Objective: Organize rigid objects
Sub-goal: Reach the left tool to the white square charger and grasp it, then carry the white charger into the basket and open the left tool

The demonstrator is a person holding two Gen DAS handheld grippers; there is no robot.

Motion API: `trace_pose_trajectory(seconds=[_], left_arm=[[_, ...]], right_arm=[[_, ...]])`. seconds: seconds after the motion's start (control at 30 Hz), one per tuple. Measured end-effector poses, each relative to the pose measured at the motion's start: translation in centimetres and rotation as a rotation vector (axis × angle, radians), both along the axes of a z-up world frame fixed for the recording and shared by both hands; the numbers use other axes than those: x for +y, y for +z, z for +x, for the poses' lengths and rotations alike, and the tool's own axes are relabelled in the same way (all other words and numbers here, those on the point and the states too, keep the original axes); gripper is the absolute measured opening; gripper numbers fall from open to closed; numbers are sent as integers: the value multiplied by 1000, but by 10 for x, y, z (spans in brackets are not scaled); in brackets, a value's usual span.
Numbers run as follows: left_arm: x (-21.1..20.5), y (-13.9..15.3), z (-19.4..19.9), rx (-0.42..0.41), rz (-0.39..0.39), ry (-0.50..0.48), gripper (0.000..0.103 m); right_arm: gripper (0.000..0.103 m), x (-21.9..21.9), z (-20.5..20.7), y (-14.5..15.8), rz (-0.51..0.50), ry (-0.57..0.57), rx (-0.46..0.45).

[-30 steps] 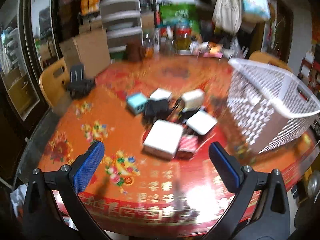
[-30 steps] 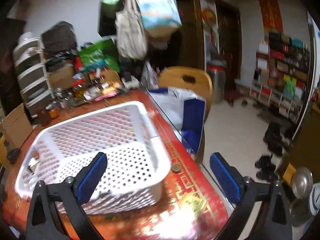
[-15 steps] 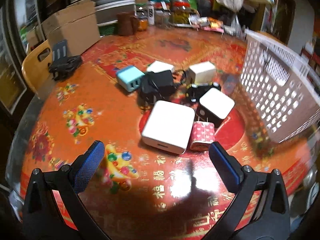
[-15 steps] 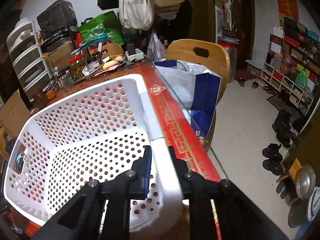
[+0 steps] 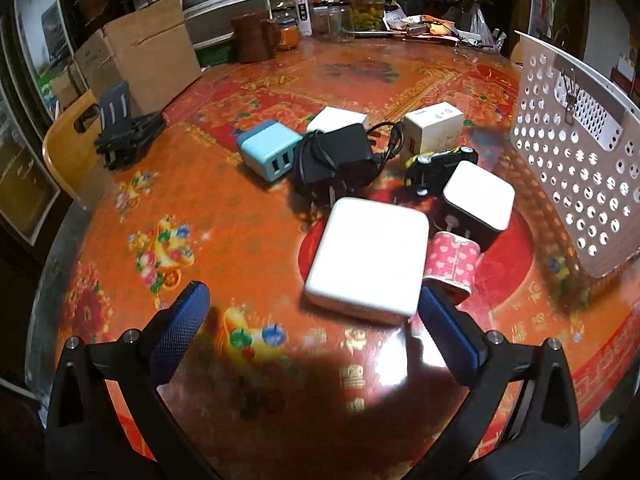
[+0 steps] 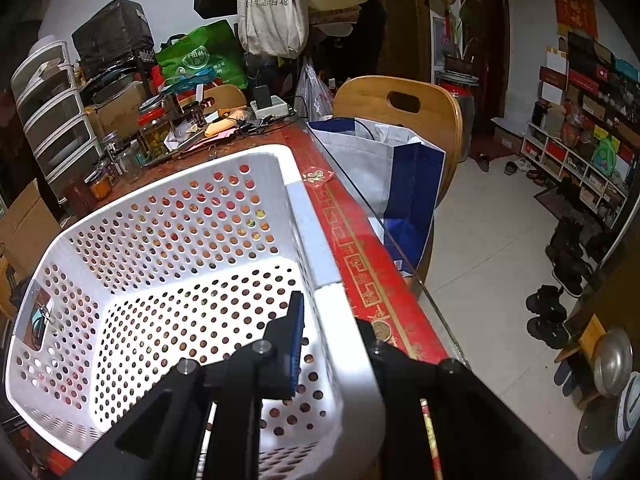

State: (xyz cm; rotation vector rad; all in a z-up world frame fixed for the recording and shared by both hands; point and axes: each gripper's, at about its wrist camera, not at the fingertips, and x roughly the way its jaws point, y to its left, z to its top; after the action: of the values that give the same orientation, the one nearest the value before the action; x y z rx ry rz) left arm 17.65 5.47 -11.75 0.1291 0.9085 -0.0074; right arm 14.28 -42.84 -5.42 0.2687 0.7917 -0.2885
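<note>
A cluster of chargers lies on the red table point(image 5: 248, 92). It holds a large flat white box point(image 5: 368, 256), a pink heart-patterned plug point(image 5: 452, 260), a black cube with a white top point(image 5: 478, 196), a black toy car point(image 5: 440, 164), a white cube point(image 5: 434, 126), a black adapter with its cable point(image 5: 336, 156) and a blue USB charger point(image 5: 268, 150). My left gripper point(image 5: 311, 296) hangs open just in front of the flat white box, touching nothing. My right gripper point(image 6: 334, 344) is shut on the near rim of the white perforated basket point(image 6: 160, 280), one finger inside and one outside. The basket point(image 5: 580, 160) is empty.
A black folding stand point(image 5: 124, 132) and a cardboard box point(image 5: 140, 56) sit at the left back, with jars point(image 5: 360, 4) along the far edge. A wooden chair point(image 6: 400, 108) holding a blue and white bag point(image 6: 392, 176) stands past the table's glass edge point(image 6: 400, 264).
My right gripper has gone from wide open to shut on the basket's rim. My left gripper has sunk and come closer to the pile of chargers.
</note>
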Motion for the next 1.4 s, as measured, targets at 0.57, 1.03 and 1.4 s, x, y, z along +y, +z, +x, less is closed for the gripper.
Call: trace_pose_trajectory(seconds=[0.57,1.03,1.4], left_arm=[[-41,-2,10,-36,107,1,53],[-70,92,11,-238,396,24,53],[-209,174,41,-350,488,-231,53]], right_arm=[[13,-1,1,-1,-8,11,1],[13,0,3,0,-24,34,0],[13,0,5,-2,-23,38,5]])
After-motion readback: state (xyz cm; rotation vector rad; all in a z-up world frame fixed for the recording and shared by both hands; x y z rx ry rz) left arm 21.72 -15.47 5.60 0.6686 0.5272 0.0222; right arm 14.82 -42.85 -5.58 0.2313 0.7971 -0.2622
